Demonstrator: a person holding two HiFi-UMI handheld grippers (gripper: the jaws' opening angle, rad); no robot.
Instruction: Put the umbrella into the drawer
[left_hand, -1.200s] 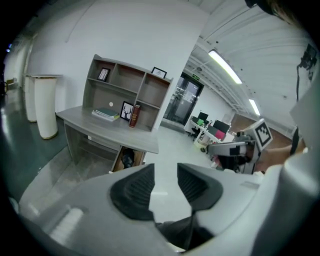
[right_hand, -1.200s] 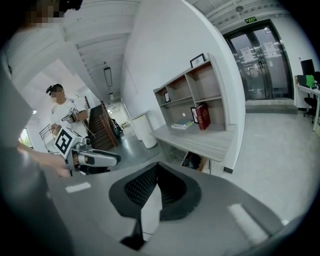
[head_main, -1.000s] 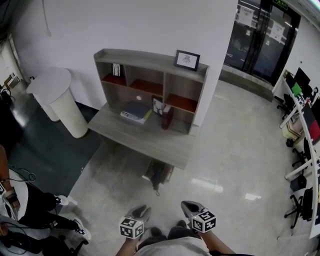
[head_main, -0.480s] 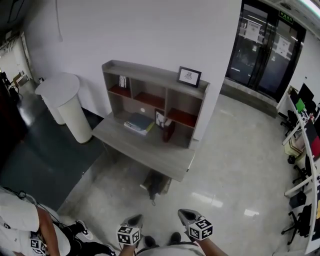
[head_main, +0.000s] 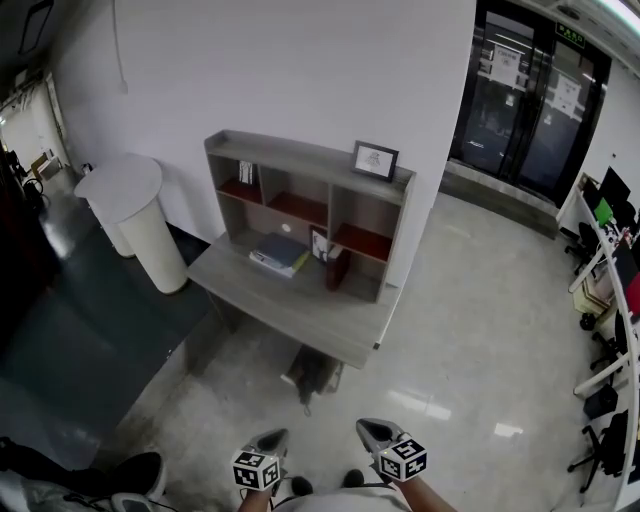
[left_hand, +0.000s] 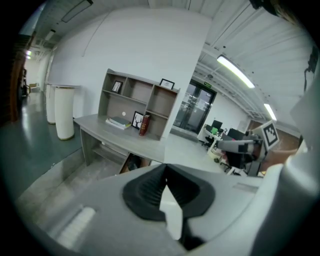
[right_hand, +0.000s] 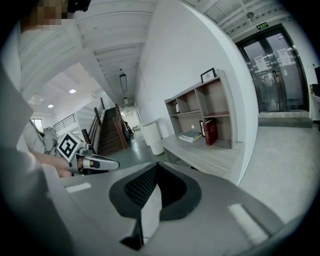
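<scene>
Desk hutch (head_main: 300, 156) with red book (head_main: 337, 268), stacked books (head_main: 279, 253)

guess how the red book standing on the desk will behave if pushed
The red book stands upright on a narrow edge, so a sideways push would probably topple it. It looks thick and hardbound, so likely stiff and fairly heavy. The desk looks smooth, so it may slide first.

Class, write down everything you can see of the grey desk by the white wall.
The desk is grey, with a flat top and a shelf unit at its back, split into open compartments, some with reddish-brown bases. It stands on the floor against the wall. A framed picture stands on the unit's top; a stack of books lies on the desktop beside an upright red book. Something dark sits underneath.
</scene>
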